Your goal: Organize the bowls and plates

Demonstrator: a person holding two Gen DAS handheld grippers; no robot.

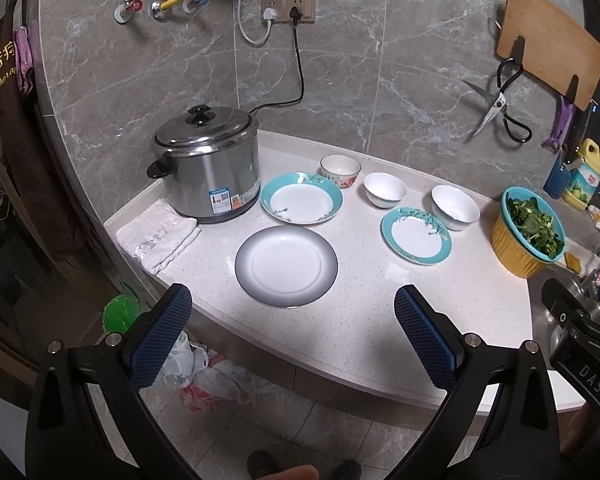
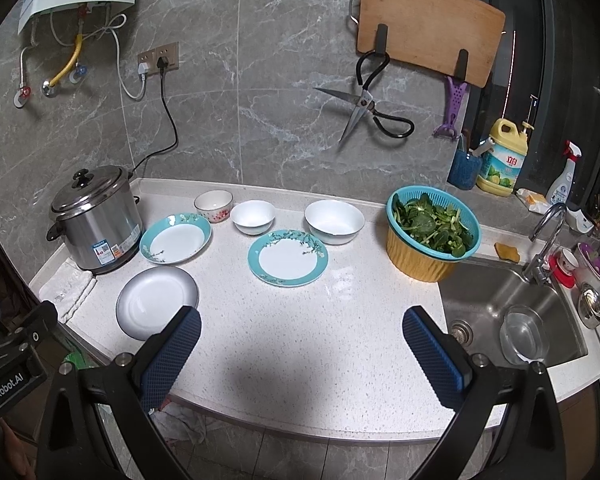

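Three plates lie apart on the white counter: a grey-rimmed plate near the front, a large teal-rimmed plate by the cooker, and a smaller teal-rimmed plate. Behind them stand three bowls: a flowered bowl, a small white bowl and a larger white bowl. My left gripper hangs open over the counter's front edge, below the grey-rimmed plate. My right gripper is open above bare counter, holding nothing.
A steel rice cooker stands at the back left with a folded towel beside it. A teal colander of greens in a yellow tub sits by the sink. Scissors and a cutting board hang on the wall.
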